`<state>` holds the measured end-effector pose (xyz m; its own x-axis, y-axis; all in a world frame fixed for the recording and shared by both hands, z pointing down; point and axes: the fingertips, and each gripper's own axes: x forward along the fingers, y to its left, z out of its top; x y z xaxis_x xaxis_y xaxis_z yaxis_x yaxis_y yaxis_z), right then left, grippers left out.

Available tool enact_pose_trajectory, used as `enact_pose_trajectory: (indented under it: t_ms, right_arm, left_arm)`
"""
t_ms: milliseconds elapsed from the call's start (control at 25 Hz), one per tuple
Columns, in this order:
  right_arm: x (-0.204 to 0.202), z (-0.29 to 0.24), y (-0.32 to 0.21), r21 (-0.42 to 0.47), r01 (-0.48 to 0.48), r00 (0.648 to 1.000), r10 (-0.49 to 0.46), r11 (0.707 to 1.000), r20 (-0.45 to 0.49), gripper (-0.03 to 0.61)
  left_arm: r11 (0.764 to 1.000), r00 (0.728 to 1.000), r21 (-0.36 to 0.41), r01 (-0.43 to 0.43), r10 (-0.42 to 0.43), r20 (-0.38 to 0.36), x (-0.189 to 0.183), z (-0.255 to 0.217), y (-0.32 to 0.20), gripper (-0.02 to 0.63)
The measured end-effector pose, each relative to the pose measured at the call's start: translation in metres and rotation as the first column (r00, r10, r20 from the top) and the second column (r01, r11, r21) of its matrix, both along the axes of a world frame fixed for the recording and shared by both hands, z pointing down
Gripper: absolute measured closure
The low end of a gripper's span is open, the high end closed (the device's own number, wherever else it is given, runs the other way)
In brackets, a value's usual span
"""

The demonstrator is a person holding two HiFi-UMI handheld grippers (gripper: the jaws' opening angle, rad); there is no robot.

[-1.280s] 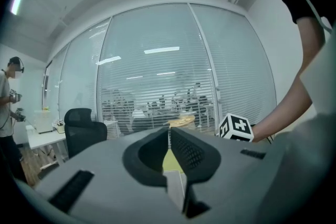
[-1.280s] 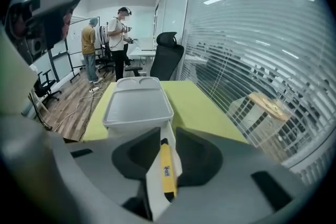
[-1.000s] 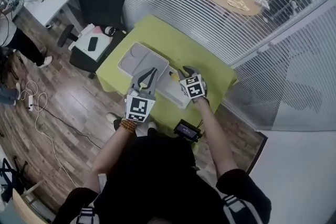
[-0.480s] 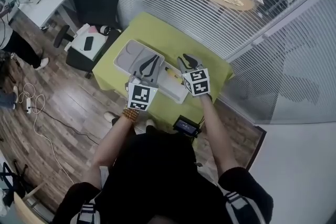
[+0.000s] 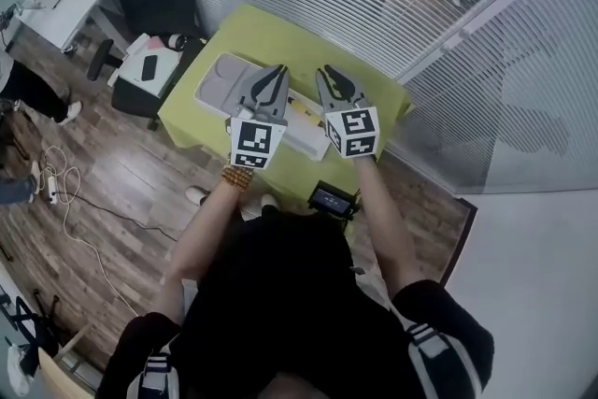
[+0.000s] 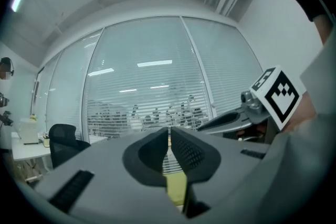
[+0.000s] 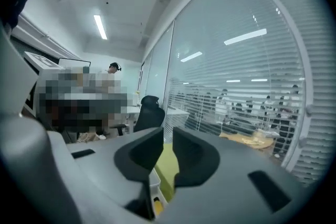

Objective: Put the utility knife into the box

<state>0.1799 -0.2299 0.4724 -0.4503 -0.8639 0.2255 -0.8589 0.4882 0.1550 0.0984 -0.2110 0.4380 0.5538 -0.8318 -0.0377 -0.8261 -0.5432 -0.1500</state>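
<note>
Left gripper [image 5: 274, 78] and right gripper [image 5: 334, 79] hang empty, jaws pinched nearly together; below and between them the yellow utility knife [image 5: 301, 114] seems to lie against the box [image 5: 217, 78], and descending this narrow could shove it aside.

The person wears a black top [image 5: 280, 313]; its sleeves [image 5: 418, 358] carry white stripes. A bracelet [image 5: 236, 178] of amber-brown beads circles the left wrist. The left claw [image 5: 278, 70] and the right claw [image 5: 334, 79] are pale grey plastic, with long tapering jaws faced in darker grey, dotted pads [image 6: 190, 150]. Each claw carries a white marker cube [image 5: 257, 141] printed with black square patterns.
</note>
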Motion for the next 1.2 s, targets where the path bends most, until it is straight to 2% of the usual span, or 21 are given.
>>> enact_pose_trajectory:
  t_ms: [200, 520, 880, 1200]
  right_arm:
    - [0.003, -0.027, 0.020, 0.119, -0.016, 1.000, 0.012, 0.993, 0.029, 0.532]
    - [0.015, -0.040, 0.038, 0.194, -0.076, 0.994, 0.060, 0.978, 0.088, 0.552]
    - [0.029, -0.036, 0.052, 0.215, -0.170, 0.980, 0.141, 0.962, 0.142, 0.565]
    - [0.037, -0.018, 0.065, 0.186, -0.217, 0.969, 0.188, 0.958, 0.162, 0.574]
  left_arm:
    - [1.000, 1.000, -0.001, -0.001, 0.001, -0.004, 0.004, 0.003, 0.004, 0.591]
    - [1.000, 1.000, 0.020, -0.003, 0.003, -0.017, 0.013, 0.005, 0.013, 0.591]
    - [0.999, 1.000, 0.037, 0.007, -0.006, -0.028, 0.010, 0.006, 0.021, 0.591]
    - [0.999, 0.999, 0.040, 0.020, -0.019, -0.029, 0.011, 0.014, 0.026, 0.591]
